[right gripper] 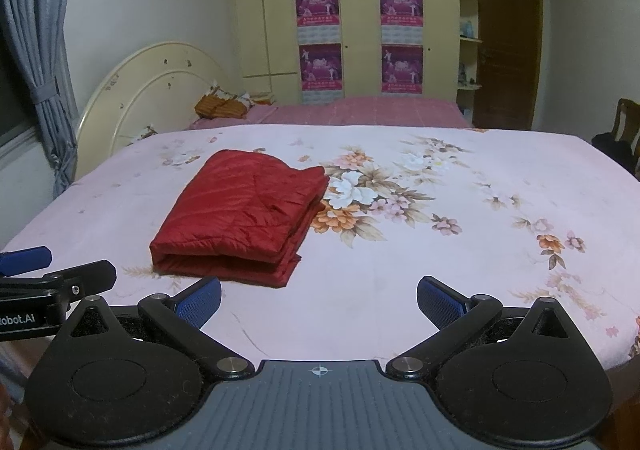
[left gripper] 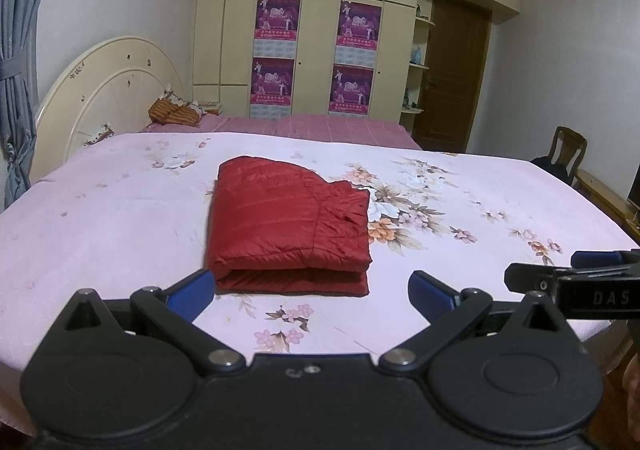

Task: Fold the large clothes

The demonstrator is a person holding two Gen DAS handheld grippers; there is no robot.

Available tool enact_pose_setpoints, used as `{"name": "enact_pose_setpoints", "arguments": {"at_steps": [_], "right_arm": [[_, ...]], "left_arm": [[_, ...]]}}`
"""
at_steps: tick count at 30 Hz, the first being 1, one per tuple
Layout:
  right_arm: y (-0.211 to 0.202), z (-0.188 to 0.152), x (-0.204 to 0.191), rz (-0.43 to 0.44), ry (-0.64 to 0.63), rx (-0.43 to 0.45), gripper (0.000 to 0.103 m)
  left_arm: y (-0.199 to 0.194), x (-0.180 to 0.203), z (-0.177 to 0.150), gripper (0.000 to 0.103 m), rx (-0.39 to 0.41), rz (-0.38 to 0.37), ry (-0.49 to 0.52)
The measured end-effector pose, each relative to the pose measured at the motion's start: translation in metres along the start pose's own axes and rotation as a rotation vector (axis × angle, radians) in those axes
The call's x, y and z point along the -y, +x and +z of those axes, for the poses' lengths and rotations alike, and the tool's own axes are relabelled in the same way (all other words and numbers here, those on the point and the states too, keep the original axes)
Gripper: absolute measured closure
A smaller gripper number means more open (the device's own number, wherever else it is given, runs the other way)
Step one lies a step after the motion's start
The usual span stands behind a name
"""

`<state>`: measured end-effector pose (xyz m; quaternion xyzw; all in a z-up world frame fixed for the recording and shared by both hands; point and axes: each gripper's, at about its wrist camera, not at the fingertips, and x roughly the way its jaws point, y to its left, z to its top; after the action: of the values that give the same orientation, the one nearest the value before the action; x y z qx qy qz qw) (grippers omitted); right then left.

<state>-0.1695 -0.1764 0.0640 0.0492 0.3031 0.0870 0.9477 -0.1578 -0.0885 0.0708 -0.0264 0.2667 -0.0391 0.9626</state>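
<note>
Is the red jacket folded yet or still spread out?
Folded. The red jacket lies as a compact rectangle on the bed, stacked layers showing along its near edge.

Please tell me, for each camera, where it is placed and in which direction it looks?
Left wrist: on the left gripper, facing across the bed to the folded red jacket; its open fingers show.
Right wrist: on the right gripper, the jacket left of centre; open fingers show.
Shared: jacket, bed, wardrobe, and each other's gripper at the edge.
</note>
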Motion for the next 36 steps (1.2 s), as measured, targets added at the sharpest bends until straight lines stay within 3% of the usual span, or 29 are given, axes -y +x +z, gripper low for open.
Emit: {"name": "enact_pose_setpoints", "arguments": {"at_steps": [36], "right_arm": [[-0.0031, 0.0037, 0.0004, 0.028, 0.01, 0.017, 0.0]], "left_arm": [[-0.0019, -0.001, 0.0015, 0.0, 0.011, 0.002, 0.001]]}}
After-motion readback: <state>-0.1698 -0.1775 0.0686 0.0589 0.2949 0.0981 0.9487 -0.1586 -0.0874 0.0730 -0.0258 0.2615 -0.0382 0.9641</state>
